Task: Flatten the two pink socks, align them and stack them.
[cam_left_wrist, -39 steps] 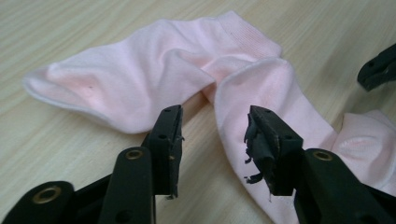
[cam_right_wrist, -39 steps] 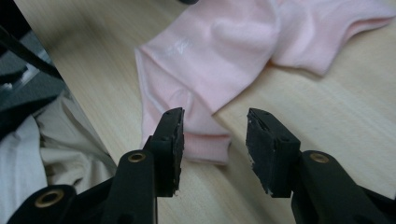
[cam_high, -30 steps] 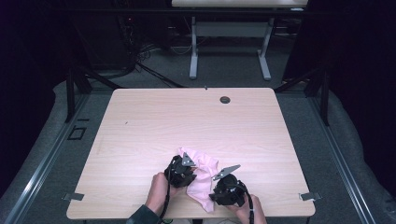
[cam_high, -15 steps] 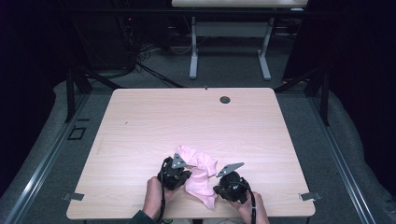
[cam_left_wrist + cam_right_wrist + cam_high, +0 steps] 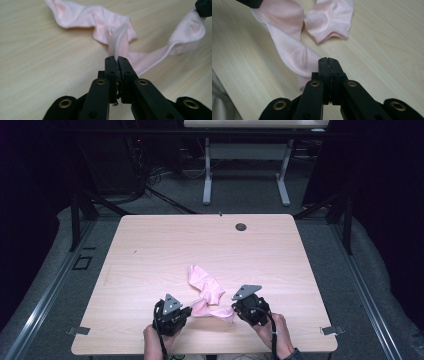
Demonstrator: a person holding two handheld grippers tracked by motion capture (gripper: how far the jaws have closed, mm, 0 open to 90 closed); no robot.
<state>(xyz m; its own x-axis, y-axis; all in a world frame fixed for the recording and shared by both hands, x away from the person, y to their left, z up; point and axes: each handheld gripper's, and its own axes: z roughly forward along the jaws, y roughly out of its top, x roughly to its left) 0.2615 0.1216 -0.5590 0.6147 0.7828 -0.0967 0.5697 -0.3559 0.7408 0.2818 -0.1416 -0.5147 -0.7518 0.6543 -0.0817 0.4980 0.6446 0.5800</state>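
**Both tools pinching one pink cloth near the bench's front edge**

Left tool [image 5: 189, 310] — its jaws are pressed together on a thin folded edge of the soft, crumpled pale-pink fabric cloth [image 5: 206, 290]. In the left gripper view, this tool [image 5: 119, 59] shows a narrow white-pink hem rising straight out from between the jaw tips, with the bulk of the cloth [image 5: 100, 20] lying just ahead of the tips on the light wood-grain bench [image 5: 150, 260]. A band of the same cloth runs off to the right of the tips toward the other tool, whose black tip shows at the upper right corner of that view.

Right tool [image 5: 234, 309] — its jaws are likewise pressed together, with a twisted strip of the cloth entering them from the left side. In the right gripper view, this tool [image 5: 329, 60] has the strip [image 5: 292, 52] running up and to the left from its tips, while a loose rounded lobe of the cloth lies flat on the bench [image 5: 387, 37] ahead of the tips, apart from them.

From the high view, the cloth spans between the two tools: its lower part is stretched from one to the other, and its larger part spreads away from them toward the bench's middle. A small dark round grommet [image 5: 241, 227] sits far beyond both tools, near the bench's far edge. The person's hands grip the tool bodies behind the jaws.
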